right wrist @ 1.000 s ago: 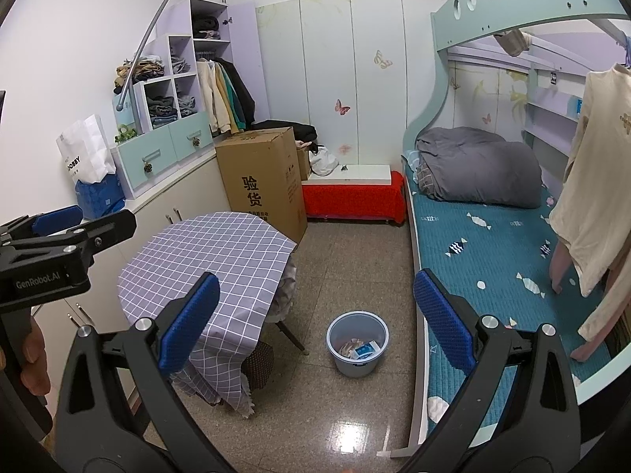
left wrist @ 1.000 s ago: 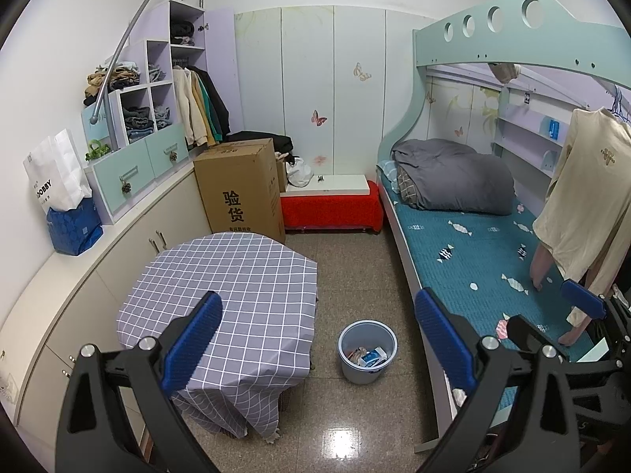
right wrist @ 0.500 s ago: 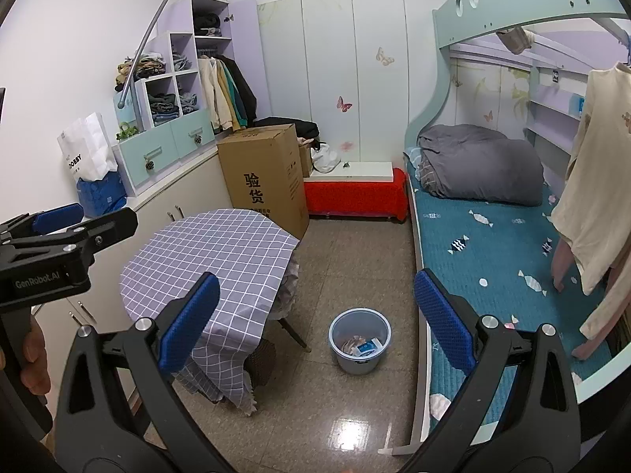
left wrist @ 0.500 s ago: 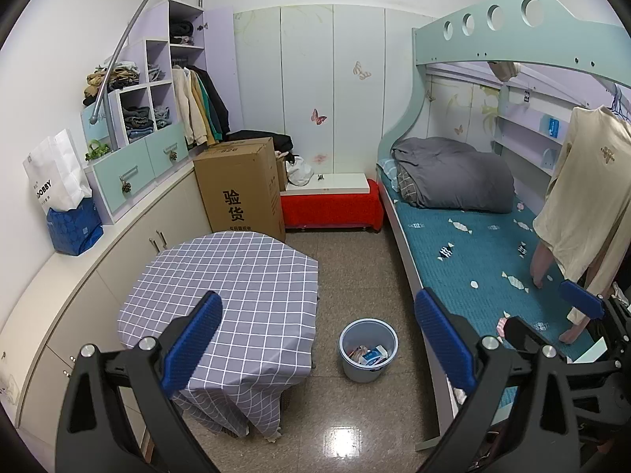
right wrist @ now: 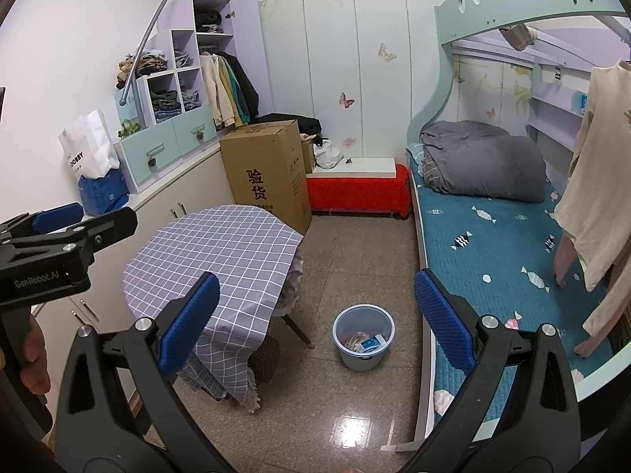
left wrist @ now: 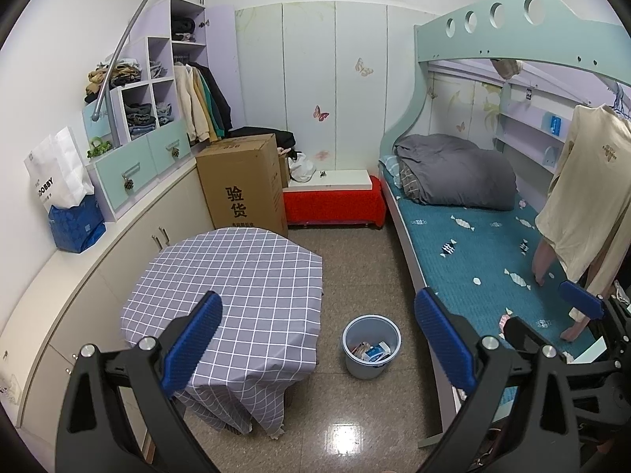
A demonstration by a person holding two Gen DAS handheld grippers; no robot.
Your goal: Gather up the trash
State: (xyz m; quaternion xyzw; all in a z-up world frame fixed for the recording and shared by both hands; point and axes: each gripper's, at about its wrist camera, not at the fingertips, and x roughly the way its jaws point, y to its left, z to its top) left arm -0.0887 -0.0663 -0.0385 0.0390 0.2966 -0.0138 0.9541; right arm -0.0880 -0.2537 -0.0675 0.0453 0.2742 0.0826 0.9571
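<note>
Both my grippers are up high over the room, nothing in either. Left gripper point(left wrist: 315, 335) jaws spread wide, empty; right gripper point(right wrist: 317, 325) same, spread and empty. Trash bin point(left wrist: 371, 351) sits on the floor between the checked tablecloth table point(left wrist: 236, 276) and the bed point(left wrist: 473, 252), near the table's front right corner, already holding a few wrappers and a blue-white packet. Table top looks bare. Small pale scraps lie near the bed's front edge point(right wrist: 512, 317); can't tell if they're trash or mattress print. Step looks like scan or approach, nothing grasped yet. Next move, my guess: drop low toward the bin or loose litter, line jaws around one piece, then squeeze.
</note>
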